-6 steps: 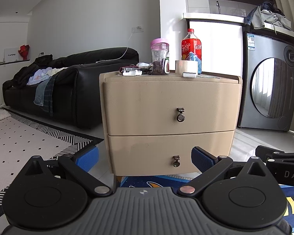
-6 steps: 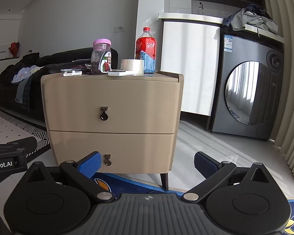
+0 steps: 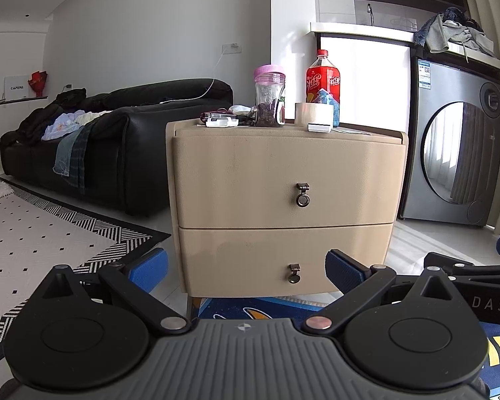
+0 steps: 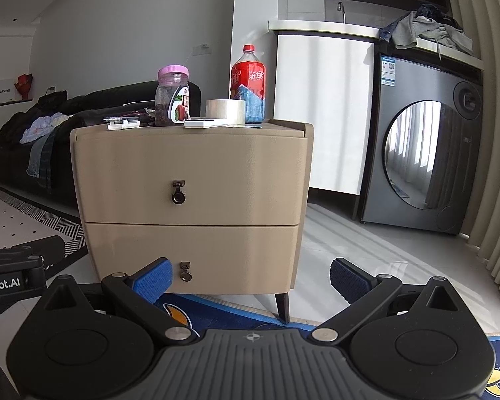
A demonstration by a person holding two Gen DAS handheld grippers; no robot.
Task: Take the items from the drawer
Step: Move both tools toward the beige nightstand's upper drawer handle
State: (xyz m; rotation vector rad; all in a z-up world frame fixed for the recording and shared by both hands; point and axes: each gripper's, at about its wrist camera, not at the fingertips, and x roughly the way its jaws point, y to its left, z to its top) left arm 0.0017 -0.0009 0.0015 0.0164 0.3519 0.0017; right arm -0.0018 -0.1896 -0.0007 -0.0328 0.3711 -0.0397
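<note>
Little has shifted since a moment ago: both grippers hang low, well short of the beige two-drawer nightstand (image 3: 283, 180), whose upper drawer (image 4: 190, 180) and lower drawer (image 4: 193, 256) are closed. Left gripper (image 3: 246, 265) and right gripper (image 4: 250, 278) are spread wide, holding nothing.

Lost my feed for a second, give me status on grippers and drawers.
Left gripper open, empty. Right gripper open, empty. Top drawer and bottom drawer both shut, ring pulls untouched. Nothing between grippers and nightstand front.
</note>
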